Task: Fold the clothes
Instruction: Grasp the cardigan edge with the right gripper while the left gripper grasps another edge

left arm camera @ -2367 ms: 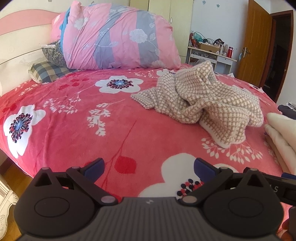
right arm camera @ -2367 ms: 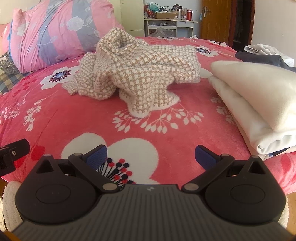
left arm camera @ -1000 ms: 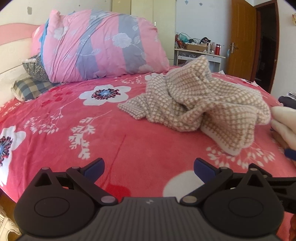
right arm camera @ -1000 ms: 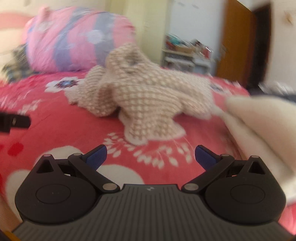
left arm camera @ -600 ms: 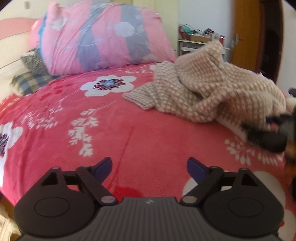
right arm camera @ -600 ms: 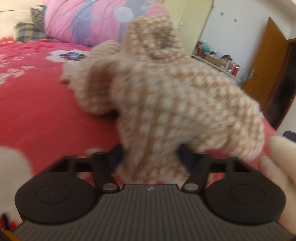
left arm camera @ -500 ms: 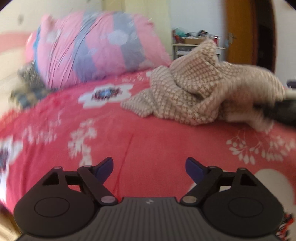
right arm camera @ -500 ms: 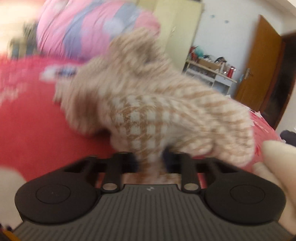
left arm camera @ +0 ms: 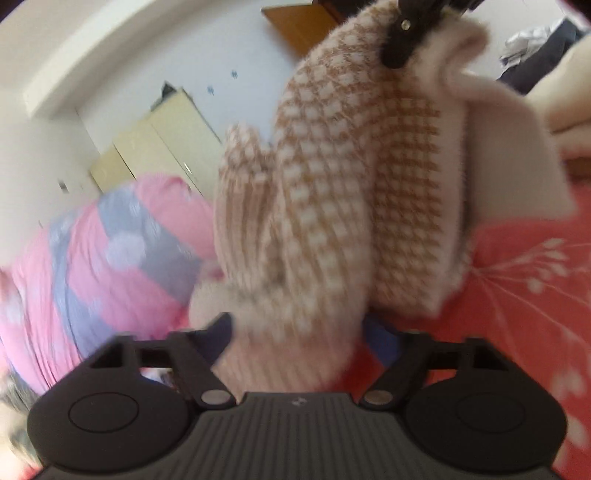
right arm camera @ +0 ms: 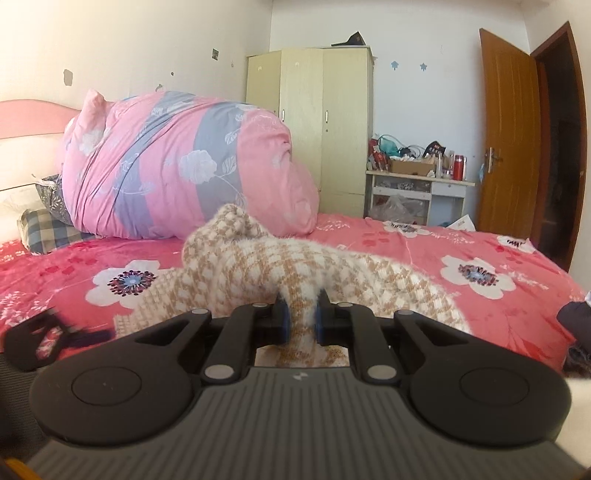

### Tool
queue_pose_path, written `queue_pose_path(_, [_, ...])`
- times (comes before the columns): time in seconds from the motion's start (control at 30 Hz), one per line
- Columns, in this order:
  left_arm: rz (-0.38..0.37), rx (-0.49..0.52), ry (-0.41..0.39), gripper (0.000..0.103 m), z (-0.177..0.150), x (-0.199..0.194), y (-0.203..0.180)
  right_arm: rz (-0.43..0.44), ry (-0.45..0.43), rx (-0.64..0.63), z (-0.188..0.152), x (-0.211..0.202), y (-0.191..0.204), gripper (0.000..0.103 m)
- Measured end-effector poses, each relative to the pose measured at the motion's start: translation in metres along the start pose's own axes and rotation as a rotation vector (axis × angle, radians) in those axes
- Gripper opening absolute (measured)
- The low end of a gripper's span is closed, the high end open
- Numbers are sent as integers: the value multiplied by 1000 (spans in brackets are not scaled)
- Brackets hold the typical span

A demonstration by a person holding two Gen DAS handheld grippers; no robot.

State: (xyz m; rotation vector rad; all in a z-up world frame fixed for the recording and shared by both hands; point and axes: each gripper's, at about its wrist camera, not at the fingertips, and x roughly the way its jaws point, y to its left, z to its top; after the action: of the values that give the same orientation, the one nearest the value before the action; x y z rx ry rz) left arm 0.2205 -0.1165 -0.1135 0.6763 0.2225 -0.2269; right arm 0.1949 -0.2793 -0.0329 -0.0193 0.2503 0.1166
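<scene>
Seen in the right wrist view, from left to right: a blurred left gripper (right arm camera: 55, 334) at the lower left edge, over the red floral bedspread (right arm camera: 424, 251); a checked pillow (right arm camera: 44, 229) at mid left, under a rolled pink and grey floral duvet (right arm camera: 177, 170); at centre, a beige and white houndstooth knit sweater (right arm camera: 258, 266) lying bunched on the bedspread, one fold of it pinched tight between the blue pads (right arm camera: 282, 319) of the right gripper (right arm camera: 300, 321); behind, a pale yellow wardrobe (right arm camera: 314, 129), then a cluttered white desk (right arm camera: 417, 184), then a brown door (right arm camera: 509, 140) at the right. Seen in the left wrist view, tilted and blurred: the duvet (left arm camera: 110, 266) at the lower left, the wardrobe (left arm camera: 159, 147) above it; at centre the sweater (left arm camera: 332, 192) hanging from the right gripper (left arm camera: 402, 33) clamped at the top edge of the frame; its lower end drooping between the jaws of the left gripper (left arm camera: 299, 332), closing on it, pads not yet clearly pressing; the bedspread (left arm camera: 524, 266) at the right, with cream fabric (left arm camera: 565, 92) at the upper right.
</scene>
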Motion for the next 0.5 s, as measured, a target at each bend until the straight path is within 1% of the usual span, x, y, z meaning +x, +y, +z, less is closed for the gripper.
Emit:
queue_pose_path(0.03, [-2, -8, -1, 47, 2, 6, 0, 4, 2, 3, 1, 3, -1, 10])
queue_pose_path(0.07, [-5, -18, -3, 22, 4, 11, -1, 8, 3, 6, 1, 5, -2, 10])
queue_pose_path(0.1, [-9, -49, -11, 16, 6, 12, 4, 11, 4, 10, 2, 8, -3, 10])
queue_pose_path(0.13, [-12, -81, -19, 15, 8, 12, 8, 16, -3, 6, 4, 6, -4, 10])
queue_pose_path(0.2, [20, -152, -62, 12, 17, 0, 23, 25, -18, -3, 9, 3, -6, 10])
queue_pose_path(0.33, [42, -291, -145, 11, 32, -39, 64, 57, -69, -17, 24, -22, -7, 10])
queue_pose_path(0.5, [50, -363, -263, 10, 55, -107, 109, 112, -151, -69, 46, -80, 10, 10])
